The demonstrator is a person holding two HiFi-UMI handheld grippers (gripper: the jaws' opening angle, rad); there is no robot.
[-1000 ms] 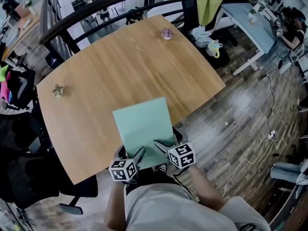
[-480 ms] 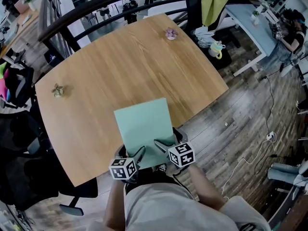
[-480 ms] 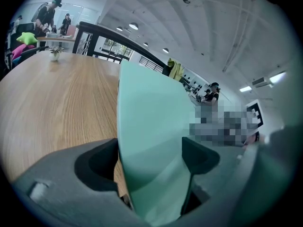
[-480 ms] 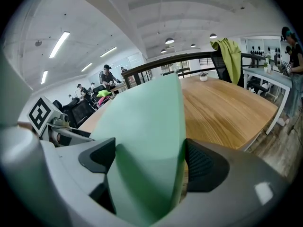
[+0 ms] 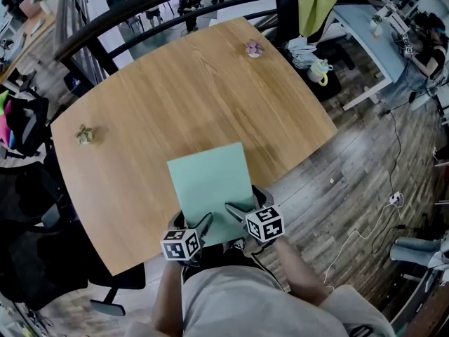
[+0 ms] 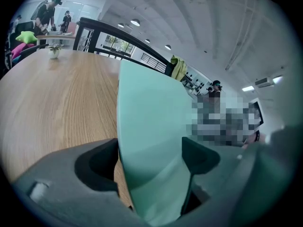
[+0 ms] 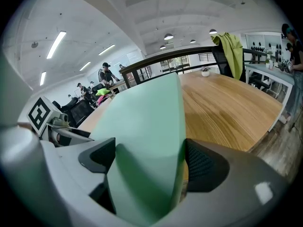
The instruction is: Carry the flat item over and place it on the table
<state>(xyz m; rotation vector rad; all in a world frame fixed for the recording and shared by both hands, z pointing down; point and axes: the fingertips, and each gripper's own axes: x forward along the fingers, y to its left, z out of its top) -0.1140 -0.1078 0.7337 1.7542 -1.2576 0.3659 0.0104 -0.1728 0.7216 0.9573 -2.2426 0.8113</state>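
A flat pale-green sheet (image 5: 211,187) is held level over the near edge of the wooden table (image 5: 168,97). My left gripper (image 5: 201,225) is shut on its near left corner, and my right gripper (image 5: 235,212) is shut on its near right corner. In the left gripper view the green sheet (image 6: 151,126) runs between the jaws and fills the middle. The right gripper view shows the green sheet (image 7: 147,141) clamped between both jaws, with the table (image 7: 227,103) beyond it.
A small pink ornament (image 5: 253,48) sits near the table's far corner and a small plant ornament (image 5: 85,134) near its left edge. Black railing (image 5: 126,16) runs behind the table. Dark chairs (image 5: 42,251) stand at the left. Wooden floor with cables (image 5: 365,216) lies to the right.
The table has shifted slightly in the head view, while the sheet and both grippers keep the same hold.
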